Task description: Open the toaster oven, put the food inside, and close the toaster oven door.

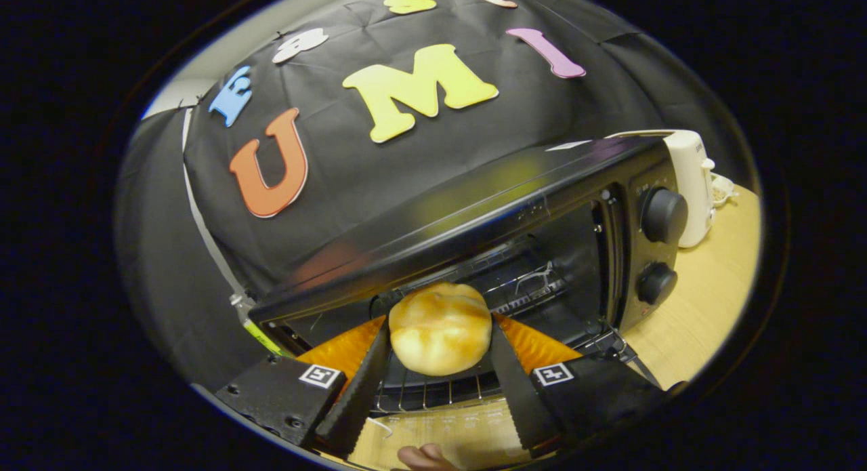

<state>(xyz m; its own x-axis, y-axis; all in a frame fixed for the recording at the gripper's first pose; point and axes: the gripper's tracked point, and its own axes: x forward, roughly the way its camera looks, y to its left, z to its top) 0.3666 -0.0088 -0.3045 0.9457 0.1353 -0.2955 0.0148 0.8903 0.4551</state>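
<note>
The gripper [440, 352] is seen clamped on a bread roll [440, 329], both fingers pressed against its sides. The roll is held at the mouth of the open toaster oven [488, 220], above the front of the wire rack [433, 390], so the cavity lies straight ahead beyond the fingers. A white appliance [694, 186] stands on the desk [711, 301] beside the oven's knobs [662, 215]. Nothing is seen blocking the opening.

white kettle [692, 186] | on wooden table [711, 301] | upright
</note>
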